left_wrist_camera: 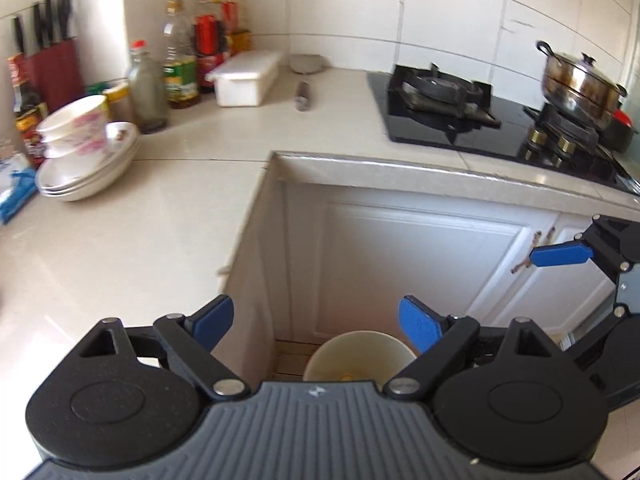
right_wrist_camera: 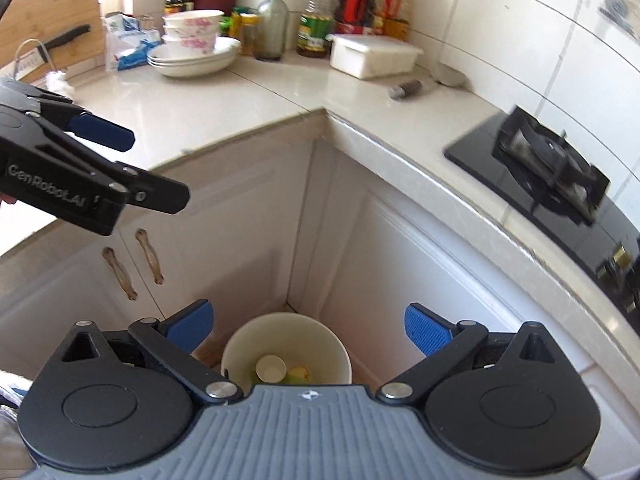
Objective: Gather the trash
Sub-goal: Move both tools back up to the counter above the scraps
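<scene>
A white trash bin (right_wrist_camera: 320,340) stands on the floor in the inner corner of the L-shaped counter; it also shows in the left wrist view (left_wrist_camera: 360,350). Inside it lie a paper cup (right_wrist_camera: 271,368) and some yellow-green scraps (right_wrist_camera: 298,374). My right gripper (right_wrist_camera: 308,330) is open and empty, held above the bin. My left gripper (left_wrist_camera: 316,326) is open and empty, also above the bin. Each gripper shows at the edge of the other's view: the left one in the right wrist view (right_wrist_camera: 120,160), the right one in the left wrist view (left_wrist_camera: 560,258).
The beige counter (left_wrist_camera: 168,200) carries stacked bowls and plates (left_wrist_camera: 86,148), oil and sauce bottles (left_wrist_camera: 180,56), a white lidded box (left_wrist_camera: 246,74) and a knife block (left_wrist_camera: 52,60). A black gas hob (left_wrist_camera: 460,120) holds a steel pot (left_wrist_camera: 580,84). White cabinet doors (left_wrist_camera: 420,260) stand behind the bin.
</scene>
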`<state>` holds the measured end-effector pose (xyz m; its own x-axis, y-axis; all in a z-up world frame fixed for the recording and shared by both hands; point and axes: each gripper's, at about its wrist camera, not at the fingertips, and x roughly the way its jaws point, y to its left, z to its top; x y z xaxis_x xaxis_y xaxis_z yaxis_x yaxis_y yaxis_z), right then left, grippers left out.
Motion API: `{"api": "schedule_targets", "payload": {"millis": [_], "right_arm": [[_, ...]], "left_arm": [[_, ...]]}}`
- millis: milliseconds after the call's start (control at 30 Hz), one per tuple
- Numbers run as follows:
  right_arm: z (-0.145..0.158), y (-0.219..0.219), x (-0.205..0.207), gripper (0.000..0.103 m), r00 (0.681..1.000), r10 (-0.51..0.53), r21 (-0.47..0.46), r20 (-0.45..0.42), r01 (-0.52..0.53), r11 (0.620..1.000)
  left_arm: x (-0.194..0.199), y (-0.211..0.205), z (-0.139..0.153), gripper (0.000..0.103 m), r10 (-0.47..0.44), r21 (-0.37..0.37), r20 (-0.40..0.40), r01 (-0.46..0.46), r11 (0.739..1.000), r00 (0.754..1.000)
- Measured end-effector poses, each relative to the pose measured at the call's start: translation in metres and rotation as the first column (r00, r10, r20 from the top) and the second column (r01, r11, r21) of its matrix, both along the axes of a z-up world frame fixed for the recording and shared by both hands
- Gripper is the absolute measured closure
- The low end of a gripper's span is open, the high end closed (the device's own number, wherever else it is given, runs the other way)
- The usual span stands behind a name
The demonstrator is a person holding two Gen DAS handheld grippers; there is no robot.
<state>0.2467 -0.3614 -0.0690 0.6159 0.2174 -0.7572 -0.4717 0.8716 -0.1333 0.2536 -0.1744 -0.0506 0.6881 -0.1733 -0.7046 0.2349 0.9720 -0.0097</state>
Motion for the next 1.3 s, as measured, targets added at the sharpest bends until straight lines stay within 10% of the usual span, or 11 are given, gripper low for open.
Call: {"api": "schedule_targets", "payload": {"millis": [367, 900, 1300], "right_arm": [[0.028, 0.093, 0.020, 0.000, 0.972, 0.230, 0.032, 0.039, -0.231, 0.972], [0.025, 0.215, 0.049, 0.000, 0.893, 0.448, 0.033, 0.034, -0.449, 0.893], [0.012, 0.268, 0.080, 0.000, 0.866, 0.500, 0.028, -0.005, -0.500, 0.866]], "left_arm": [[-0.031, 0.107, 0.015, 0.012, 0.289, 0.045, 0.062, -0.292, 0.955, 0.955], [-0.033, 0.260, -0.027, 0.012, 0.740, 0.062, 0.051, -0.742, 0.668, 0.671], [0.009, 0.301, -0.054, 0.024, 0.798, 0.044, 0.032, -0.799, 0.600, 0.602]]}}
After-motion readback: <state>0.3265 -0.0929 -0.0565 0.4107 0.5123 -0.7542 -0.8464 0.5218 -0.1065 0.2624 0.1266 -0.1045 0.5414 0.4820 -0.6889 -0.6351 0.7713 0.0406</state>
